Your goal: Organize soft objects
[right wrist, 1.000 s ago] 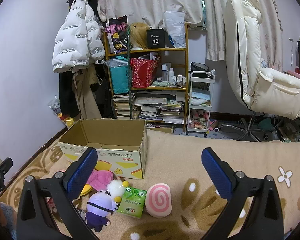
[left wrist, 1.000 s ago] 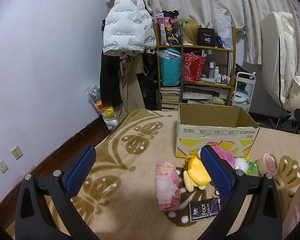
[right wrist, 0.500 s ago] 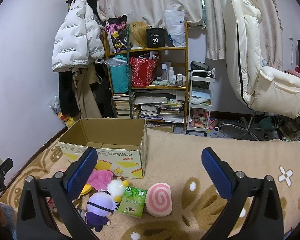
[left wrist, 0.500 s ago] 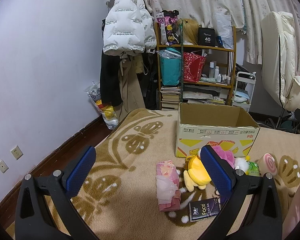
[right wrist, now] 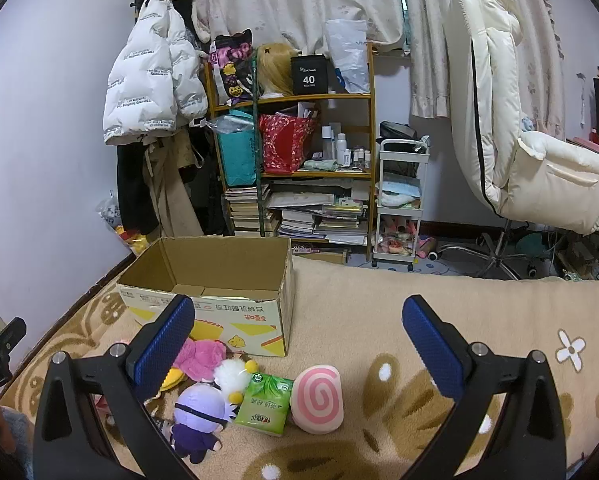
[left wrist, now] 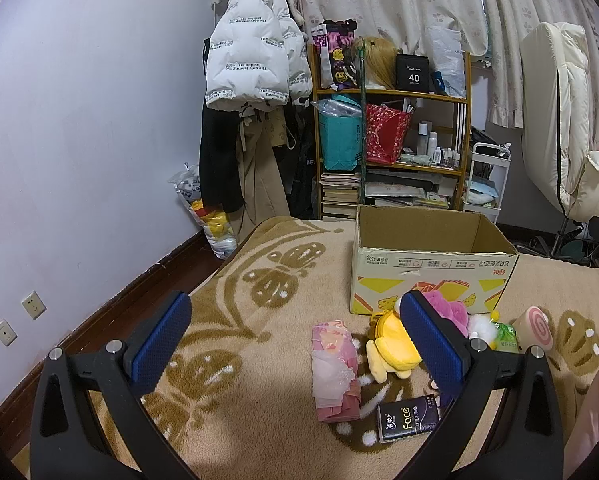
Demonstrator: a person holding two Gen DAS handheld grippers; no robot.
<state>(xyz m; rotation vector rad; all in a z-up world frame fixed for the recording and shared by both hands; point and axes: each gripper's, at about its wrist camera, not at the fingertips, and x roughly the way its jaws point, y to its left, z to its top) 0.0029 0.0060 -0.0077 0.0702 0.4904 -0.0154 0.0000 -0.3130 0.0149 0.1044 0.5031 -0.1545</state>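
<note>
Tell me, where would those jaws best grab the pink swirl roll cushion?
Probably across its curved sides, coming down from above. The pink swirl roll lies with its flat spiral face towards the right wrist camera, rounded body running back. The right gripper hangs open above. The green tissue pack crowds its left side, so the left jaw needs care.

1. A pale lilac wall [left wrist: 79, 120] runs down my left, with two sockets [left wrist: 33, 304] low on it above a dark skirting board.
2. Far ahead, a wooden shelf unit [right wrist: 291, 168] crammed with bags, bottles and stacked books.
3. A white puffer jacket [right wrist: 151, 88] hangs left of it.
4. Floral curtains [right wrist: 299, 4] hang behind.
5. On the right, a cream recliner chair [right wrist: 519, 140] and, beside the shelves, a white trolley [right wrist: 399, 204].
6. A beige patterned blanket [right wrist: 439, 296] lies below me.
</note>
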